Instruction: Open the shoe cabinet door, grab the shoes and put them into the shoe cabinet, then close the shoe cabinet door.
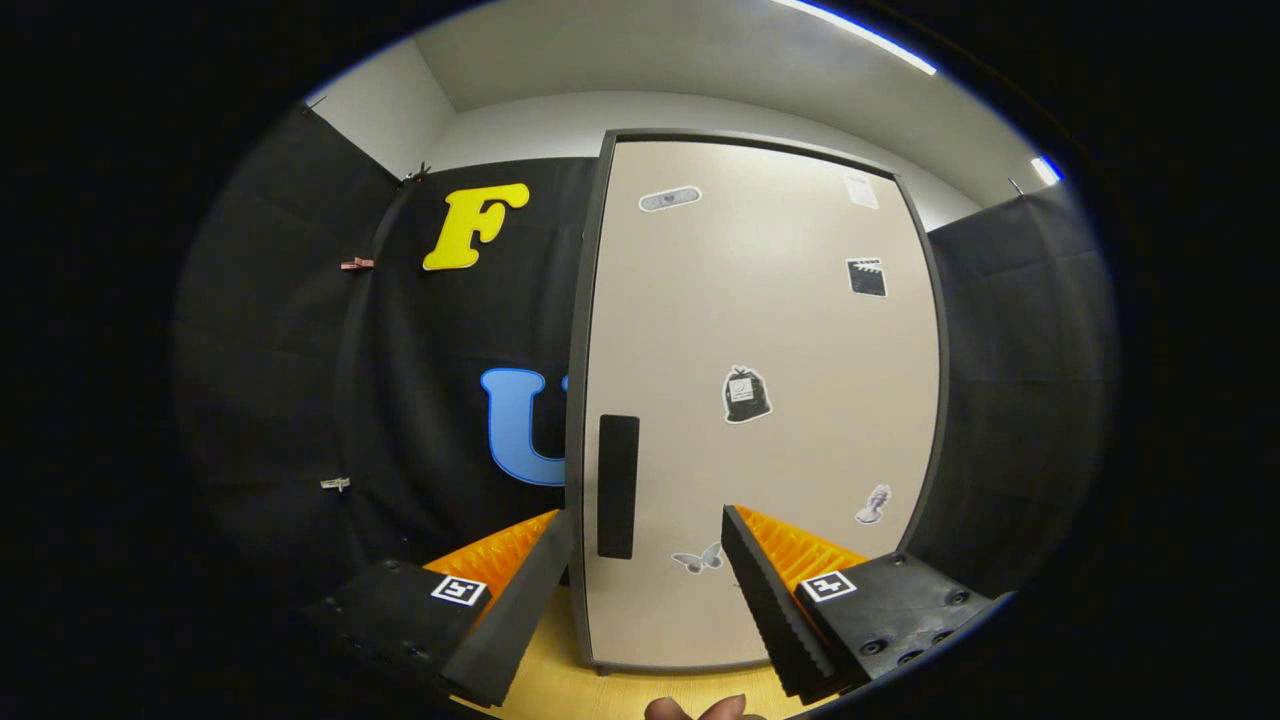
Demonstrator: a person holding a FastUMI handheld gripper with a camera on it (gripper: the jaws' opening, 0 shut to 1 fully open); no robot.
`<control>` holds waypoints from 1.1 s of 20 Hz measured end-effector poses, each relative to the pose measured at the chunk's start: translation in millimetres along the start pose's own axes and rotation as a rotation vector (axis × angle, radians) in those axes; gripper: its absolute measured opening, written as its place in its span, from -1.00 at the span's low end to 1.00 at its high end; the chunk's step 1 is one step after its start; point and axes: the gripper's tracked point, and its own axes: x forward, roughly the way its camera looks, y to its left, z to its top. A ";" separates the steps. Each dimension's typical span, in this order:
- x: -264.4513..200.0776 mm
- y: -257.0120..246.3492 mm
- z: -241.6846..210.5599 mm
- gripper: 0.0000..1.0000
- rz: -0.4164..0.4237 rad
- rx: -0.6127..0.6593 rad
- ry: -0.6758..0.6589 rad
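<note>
Before a closed shoe cabinet door (760, 400): gripper (645, 590) spread wide, holding nothing, aimed at the dark handle (618, 485).

Seen along the fingers: handle standing upright near the door's left edge, long axis vertical, just ahead and between the fingertips, nearer the left finger (520, 600) than the right finger (770, 600). Likely first step, door not yet opened; probably calls for closing in on that vertical bar and pulling, with a hinge presumably on the far right side. Pale door panel dotted with small stickers (746, 394), framed in dark trim, resting on a yellowish wooden floor (560, 690). Black cloth walls (440, 380) on both sides, white ceiling with a light strip (860, 32) above. No shoes visible. Fingertips of a person's hand (700, 710) peeking in below.
</note>
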 end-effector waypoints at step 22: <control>90.0 14.0 -36.9 -0.68 -0.044 0.061 0.105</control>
